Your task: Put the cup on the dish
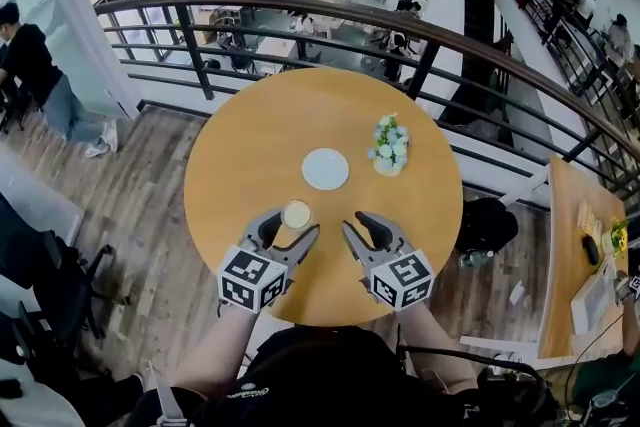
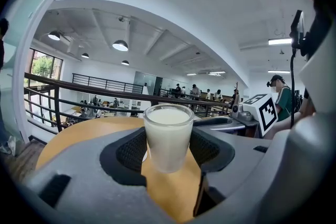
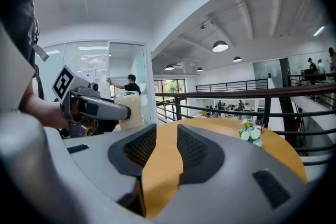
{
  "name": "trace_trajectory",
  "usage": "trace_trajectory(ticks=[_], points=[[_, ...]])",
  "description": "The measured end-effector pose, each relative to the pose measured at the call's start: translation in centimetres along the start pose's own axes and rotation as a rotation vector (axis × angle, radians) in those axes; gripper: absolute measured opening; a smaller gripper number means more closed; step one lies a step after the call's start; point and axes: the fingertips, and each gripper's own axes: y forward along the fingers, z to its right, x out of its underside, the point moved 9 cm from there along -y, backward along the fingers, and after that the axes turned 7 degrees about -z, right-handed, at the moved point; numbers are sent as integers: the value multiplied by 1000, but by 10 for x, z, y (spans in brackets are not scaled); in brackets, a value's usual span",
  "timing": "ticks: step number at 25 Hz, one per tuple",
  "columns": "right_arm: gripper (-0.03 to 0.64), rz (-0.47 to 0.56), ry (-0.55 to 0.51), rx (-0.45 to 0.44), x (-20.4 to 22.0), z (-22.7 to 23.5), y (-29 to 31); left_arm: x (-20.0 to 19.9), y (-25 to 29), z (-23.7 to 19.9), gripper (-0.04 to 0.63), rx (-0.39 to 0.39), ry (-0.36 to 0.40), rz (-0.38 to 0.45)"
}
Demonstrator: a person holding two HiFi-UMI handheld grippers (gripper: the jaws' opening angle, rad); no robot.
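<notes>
Room: bare tabletop (image 1: 250,135) all the way from the cup (image 1: 296,214) to the dish (image 1: 325,169) at the centre.
Cup: near edge, my left gripper (image 1: 297,221) pads clamped on its sides.
Right gripper (image 1: 354,222): jaws a bit apart, empty.
Around: flowers (image 1: 388,145) right of the dish, railing (image 1: 330,10) past the far edge.
Unclear: whether the cup's base touches the wood.

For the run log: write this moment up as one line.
left hand-held gripper: shut on cup | right hand-held gripper: open, empty | dish: bare, beyond cup | task: cup not yet on dish
</notes>
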Motion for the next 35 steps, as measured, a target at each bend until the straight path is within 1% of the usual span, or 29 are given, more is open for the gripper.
trace_trajectory(ticks=[8, 14, 21, 25, 29, 35], points=[[109, 3, -8, -28, -5, 22, 5, -4, 16, 5, 253, -34, -17, -9], [109, -14, -14, -47, -4, 29, 6, -5, 21, 6, 253, -56, -28, -16], [109, -38, -4, -43, 4, 41, 8, 2, 32, 1, 253, -53, -43, -50], [109, -72, 21, -40, 17, 45, 11, 12, 38, -3, 253, -46, -60, -76], [108, -123, 63, -46, 40, 43, 19, 26, 47, -9, 253, -32, -81, -116], [108, -206, 127, -53, 81, 48, 27, 63, 71, -14, 253, -2, -129, -204]])
